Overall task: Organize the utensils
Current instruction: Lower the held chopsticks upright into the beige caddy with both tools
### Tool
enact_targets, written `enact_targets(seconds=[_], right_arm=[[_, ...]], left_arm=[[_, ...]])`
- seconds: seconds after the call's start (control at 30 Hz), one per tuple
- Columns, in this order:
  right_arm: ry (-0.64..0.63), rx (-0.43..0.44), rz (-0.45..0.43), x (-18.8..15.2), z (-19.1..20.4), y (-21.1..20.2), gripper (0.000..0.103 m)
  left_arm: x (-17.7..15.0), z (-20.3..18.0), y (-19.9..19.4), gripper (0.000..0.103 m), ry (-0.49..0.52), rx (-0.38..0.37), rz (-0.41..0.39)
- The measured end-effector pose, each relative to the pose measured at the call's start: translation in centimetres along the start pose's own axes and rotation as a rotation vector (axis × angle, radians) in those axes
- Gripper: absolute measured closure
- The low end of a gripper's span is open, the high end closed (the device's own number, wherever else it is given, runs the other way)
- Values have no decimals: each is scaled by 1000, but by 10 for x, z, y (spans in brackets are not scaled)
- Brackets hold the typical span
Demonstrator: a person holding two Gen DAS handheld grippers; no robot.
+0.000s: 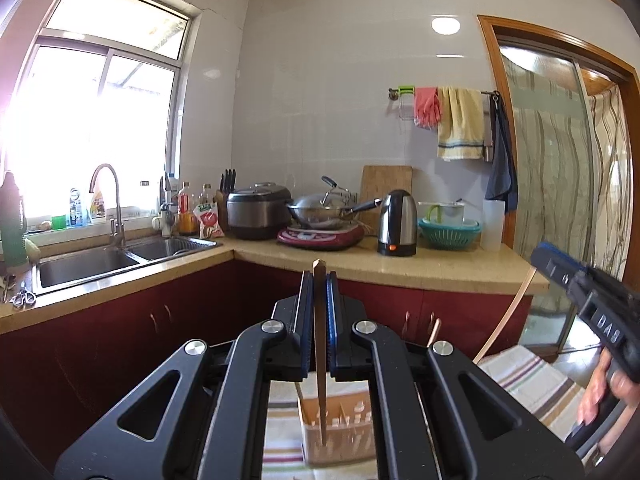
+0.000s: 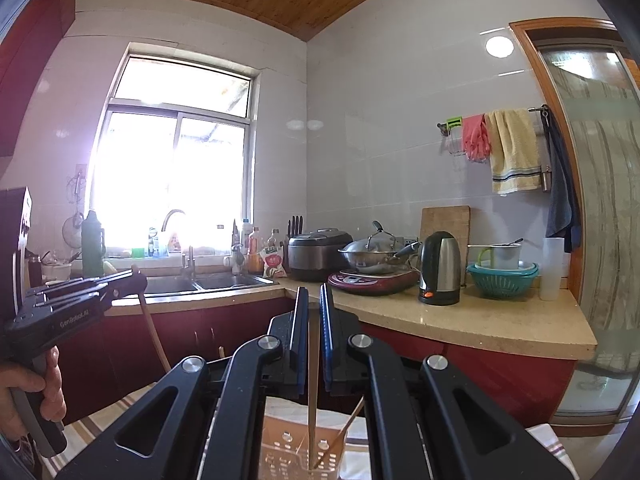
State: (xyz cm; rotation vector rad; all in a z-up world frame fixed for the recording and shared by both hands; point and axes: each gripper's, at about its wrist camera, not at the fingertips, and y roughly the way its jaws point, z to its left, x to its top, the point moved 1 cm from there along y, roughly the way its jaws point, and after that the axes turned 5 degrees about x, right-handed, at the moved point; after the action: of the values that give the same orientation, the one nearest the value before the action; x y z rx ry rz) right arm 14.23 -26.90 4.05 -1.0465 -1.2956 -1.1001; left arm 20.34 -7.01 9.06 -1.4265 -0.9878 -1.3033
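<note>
Below both grippers, a perforated holder [image 1: 340, 432] sits on the striped cloth [image 1: 528, 384]. Left gripper [image 1: 320, 280] and right gripper [image 2: 314, 296] each pinch a chopstick [image 1: 319, 344] upright above it. Next, I'd judge: lower each into a slot, then let go.

— What's in my left gripper [image 1: 319, 276]?
— A wooden chopstick [image 1: 320, 344], clamped upright, its lower tip over the beige perforated utensil holder [image 1: 340, 436].
— And my right gripper [image 2: 314, 292]?
— A second, thinner chopstick [image 2: 313, 384], also vertical, its end down inside that holder, where another stick [image 2: 340, 432] leans.
</note>
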Motion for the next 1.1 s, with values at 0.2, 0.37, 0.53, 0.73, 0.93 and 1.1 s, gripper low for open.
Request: enact_targets(seconds=[0.2,0.37,0.53,0.73,0.93,1.1], right_arm=[[31,4,37,-13,-9,33,96],[58,3,109,-37,-16,59,96],[88,-2,162,-59,-25,74,96],[100,-8,185,-67,-29,81,96],[115,-13,227,-79,-34,95,96],[114,-17,239,-85,-34,101,96]], left_arm=[[-2,0,37,96,-12,2,30],[-9,-2,54,96,15,54,-10],[-2,2,55,96,3,32,-27],[2,-1,70,96,20,37,-29],[-28,-1,98,96,8,31,60],[-56,7,123,96,-10,46,138]])
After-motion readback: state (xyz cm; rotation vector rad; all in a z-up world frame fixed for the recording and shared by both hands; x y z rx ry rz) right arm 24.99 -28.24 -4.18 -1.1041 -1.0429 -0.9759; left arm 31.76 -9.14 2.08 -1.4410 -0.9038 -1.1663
